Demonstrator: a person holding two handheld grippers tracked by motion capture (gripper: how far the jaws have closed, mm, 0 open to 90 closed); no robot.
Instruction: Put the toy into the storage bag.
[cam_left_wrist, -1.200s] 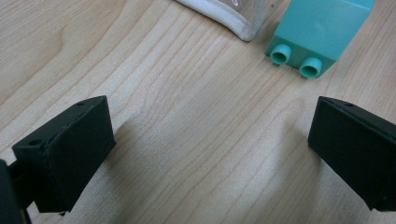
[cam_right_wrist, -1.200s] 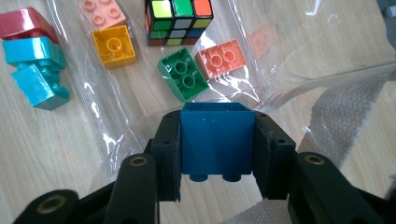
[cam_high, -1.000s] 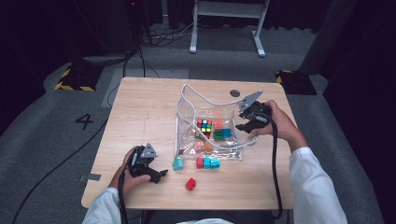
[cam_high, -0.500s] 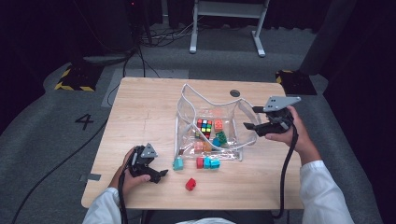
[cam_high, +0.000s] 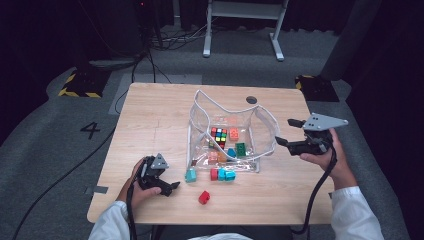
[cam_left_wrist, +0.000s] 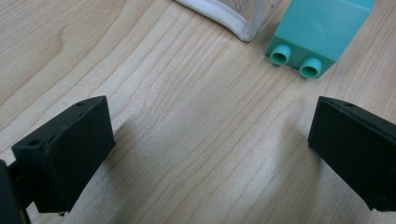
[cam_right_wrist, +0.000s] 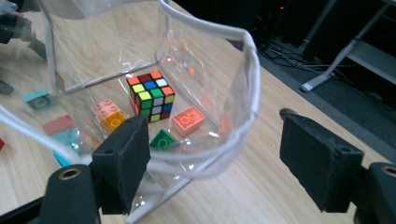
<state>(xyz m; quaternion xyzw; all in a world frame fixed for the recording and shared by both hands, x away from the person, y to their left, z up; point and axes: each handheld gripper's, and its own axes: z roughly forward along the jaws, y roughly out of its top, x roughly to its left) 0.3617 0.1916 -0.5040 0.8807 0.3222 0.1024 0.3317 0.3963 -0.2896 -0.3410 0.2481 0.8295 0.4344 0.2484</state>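
The right gripper (cam_high: 291, 132) has its 2 black jaws spread wide with nothing between them; they have just been opening. In the right gripper view the white-corded rim of the clear plastic bag (cam_right_wrist: 219, 84) curves across the gap between the jaws, lying beyond them and not pinched. This gripper hovers just off the bag's right side, at the right edge of the wooden table (cam_high: 150, 110), held in the person's right hand (cam_high: 330, 157).

The left gripper (cam_high: 172, 186) also has its jaws spread apart, holding nothing. In the left gripper view they rest low over bare wood, and a teal brick (cam_left_wrist: 317, 32) lies just ahead of them toward the right jaw, its 2 studs facing the camera. A corner of the bag's white edging sits just beside that brick.

The bag stands open near the middle of the table. Inside it lie a puzzle cube (cam_right_wrist: 150, 94), a salmon brick (cam_right_wrist: 188, 120), a green brick (cam_right_wrist: 163, 139), an orange brick (cam_right_wrist: 113, 120) and a pink brick (cam_right_wrist: 106, 108). Outside, along the bag's near edge, the teal brick is well apart from a red brick (cam_high: 214, 174) and a cyan brick (cam_high: 227, 175), which sit side by side. A second red brick (cam_high: 204, 197) lies alone, nearer the person, to the right of the left gripper.
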